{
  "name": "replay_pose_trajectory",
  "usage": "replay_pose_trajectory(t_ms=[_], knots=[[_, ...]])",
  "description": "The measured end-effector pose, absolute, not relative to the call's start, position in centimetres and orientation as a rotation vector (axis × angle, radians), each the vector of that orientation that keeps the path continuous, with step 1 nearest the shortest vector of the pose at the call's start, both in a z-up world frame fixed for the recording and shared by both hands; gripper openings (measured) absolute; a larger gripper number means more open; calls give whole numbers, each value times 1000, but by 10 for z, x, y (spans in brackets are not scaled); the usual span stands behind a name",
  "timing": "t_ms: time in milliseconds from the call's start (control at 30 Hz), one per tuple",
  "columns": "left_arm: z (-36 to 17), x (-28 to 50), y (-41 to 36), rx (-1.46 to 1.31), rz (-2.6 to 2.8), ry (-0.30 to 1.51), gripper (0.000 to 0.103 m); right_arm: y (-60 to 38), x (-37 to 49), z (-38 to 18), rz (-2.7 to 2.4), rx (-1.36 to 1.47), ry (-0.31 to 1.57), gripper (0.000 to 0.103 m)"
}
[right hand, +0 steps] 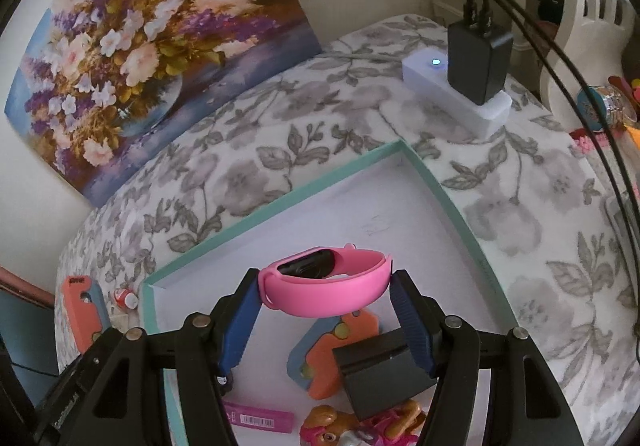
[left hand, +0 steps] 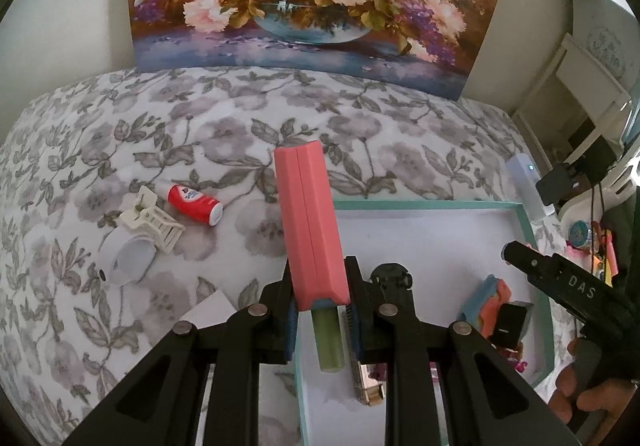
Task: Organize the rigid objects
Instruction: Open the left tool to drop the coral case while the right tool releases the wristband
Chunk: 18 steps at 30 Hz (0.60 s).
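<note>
Currently, the left claw [left hand: 318, 296] is pinching the lower end of a long pink rectangular plastic case [left hand: 310, 226] — the case is standing tilted upward, over the left edge of the shallow white tray with a teal rim [left hand: 424, 202]. The right claw [right hand: 326, 300] is pinching a pink silicone wristband with a black oval screen [right hand: 326, 284] between its blue ribbed pads [right hand: 242, 326], above the tray interior.

Inside the tray, a green cylindrical stick [left hand: 329, 340], a small black toy car [left hand: 391, 274], an orange and blue foam puzzle piece [right hand: 334, 350] and a black box-shaped block [right hand: 380, 370] are lying — the block is resting partly over the puzzle piece. A toy puppy figure [right hand: 332, 426] and a flat pink barcoded pack [right hand: 260, 417] are sitting near the tray's near edge.

On the grey floral bedspread [left hand: 224, 125], left of the tray, a red and white small bottle [left hand: 195, 203] is lying on its side, just beside a cream plastic hair clip [left hand: 154, 224] and a translucent white lid [left hand: 130, 260].
</note>
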<state>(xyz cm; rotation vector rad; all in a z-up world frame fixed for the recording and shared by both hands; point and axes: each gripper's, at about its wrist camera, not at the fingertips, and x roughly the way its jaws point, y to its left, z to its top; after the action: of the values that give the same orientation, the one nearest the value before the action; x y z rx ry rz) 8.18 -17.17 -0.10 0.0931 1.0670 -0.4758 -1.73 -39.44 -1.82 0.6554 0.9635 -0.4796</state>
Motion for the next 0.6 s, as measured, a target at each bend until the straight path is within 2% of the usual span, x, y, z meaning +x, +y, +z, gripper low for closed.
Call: replay_pose_trajectory(t_ms=[600], knots=[[-40, 78, -203, 178, -479, 1122, 21, -362, 5, -30, -421, 566, 1033, 68]])
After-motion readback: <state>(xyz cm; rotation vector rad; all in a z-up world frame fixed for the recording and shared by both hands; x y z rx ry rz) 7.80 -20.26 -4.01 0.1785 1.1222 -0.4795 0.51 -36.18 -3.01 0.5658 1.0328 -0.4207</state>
